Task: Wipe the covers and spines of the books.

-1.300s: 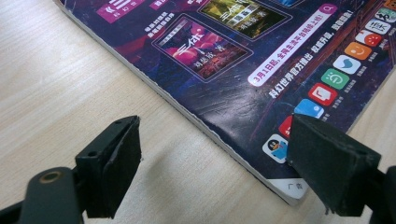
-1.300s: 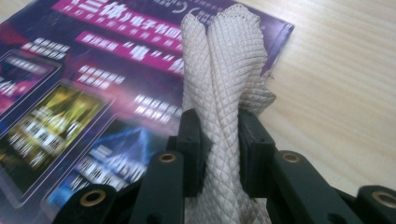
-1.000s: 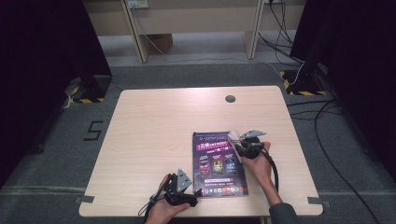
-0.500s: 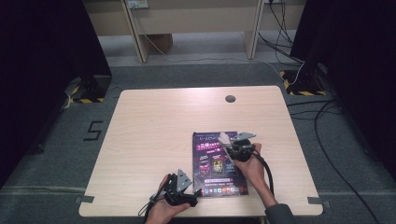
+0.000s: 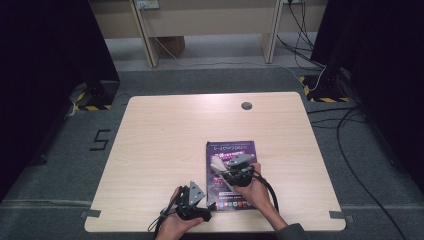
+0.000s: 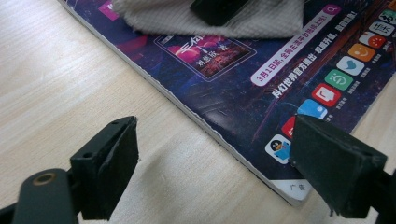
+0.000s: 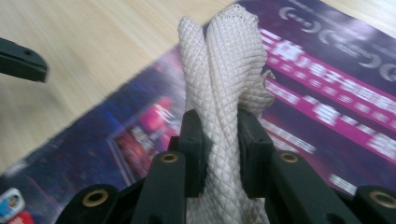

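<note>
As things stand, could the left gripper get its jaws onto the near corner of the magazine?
Probably yes. The left gripper is open, its jaws straddling the magazine's near edge with bare table between. The right gripper, shut on the cloth, works farther up the cover.

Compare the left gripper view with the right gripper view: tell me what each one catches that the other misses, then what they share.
Left gripper view: the left hand-held gripper with its jaws wide apart over the magazine's near corner, the row of coloured app icons, and the page edges.

Right gripper view: the right hand-held gripper clamped on a bunched white waffle-textured cloth that rises between its jaws.

Both: the purple magazine, the cloth on it, and the light wooden table.
</note>
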Available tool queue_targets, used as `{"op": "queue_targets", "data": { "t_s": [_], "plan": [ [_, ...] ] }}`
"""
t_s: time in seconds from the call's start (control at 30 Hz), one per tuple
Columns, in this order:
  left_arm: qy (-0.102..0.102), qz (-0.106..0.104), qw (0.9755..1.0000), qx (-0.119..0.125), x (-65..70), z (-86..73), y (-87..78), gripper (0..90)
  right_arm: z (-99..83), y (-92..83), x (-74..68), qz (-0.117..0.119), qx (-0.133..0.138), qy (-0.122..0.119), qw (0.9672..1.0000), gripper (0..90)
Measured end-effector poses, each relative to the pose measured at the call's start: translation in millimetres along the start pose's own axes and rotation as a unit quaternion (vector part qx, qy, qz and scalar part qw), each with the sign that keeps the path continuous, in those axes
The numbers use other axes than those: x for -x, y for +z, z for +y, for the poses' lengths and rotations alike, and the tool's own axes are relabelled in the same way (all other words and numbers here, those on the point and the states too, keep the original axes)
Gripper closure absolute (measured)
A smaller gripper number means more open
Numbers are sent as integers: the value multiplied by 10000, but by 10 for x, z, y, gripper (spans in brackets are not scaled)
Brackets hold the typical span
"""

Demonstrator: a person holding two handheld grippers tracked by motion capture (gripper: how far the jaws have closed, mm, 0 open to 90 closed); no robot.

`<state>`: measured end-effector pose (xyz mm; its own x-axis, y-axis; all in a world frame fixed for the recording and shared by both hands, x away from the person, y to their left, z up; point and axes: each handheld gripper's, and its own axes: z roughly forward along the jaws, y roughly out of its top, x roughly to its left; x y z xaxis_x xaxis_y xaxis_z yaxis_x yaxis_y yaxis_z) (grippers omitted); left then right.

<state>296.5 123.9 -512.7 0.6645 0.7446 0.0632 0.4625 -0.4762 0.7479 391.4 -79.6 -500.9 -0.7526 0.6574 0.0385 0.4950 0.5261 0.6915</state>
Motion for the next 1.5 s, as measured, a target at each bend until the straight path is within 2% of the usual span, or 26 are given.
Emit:
{"op": "queue_targets", "data": {
  "t_s": [0.17, 0.33, 0.63, 0.9, 1.2, 1.5],
  "plan": [
    [8, 3, 10000, -5, -2, -1, -1, 149, 95, 105, -93, 210, 12, -133, 9997, 746],
    [10, 13, 10000, 13, 3, -3, 0, 149, 195, 206, -71, 184, 25, -158, 9997, 747],
    [28, 31, 10000, 21, 8, -5, -2, 149, 402, 395, 141, -157, 60, 62, 9998, 747],
    [25, 35, 10000, 16, 11, -7, -5, 149, 498, 463, 329, -480, 33, 339, 9983, 745],
    [14, 32, 10000, 32, 11, -10, -4, 150, 411, 356, 572, -709, 24, 555, 9959, 744],
    [-4, 40, 10000, 43, 14, -13, -4, 150, 210, 133, 876, -1033, 24, 871, 9908, 744]
  ]
}}
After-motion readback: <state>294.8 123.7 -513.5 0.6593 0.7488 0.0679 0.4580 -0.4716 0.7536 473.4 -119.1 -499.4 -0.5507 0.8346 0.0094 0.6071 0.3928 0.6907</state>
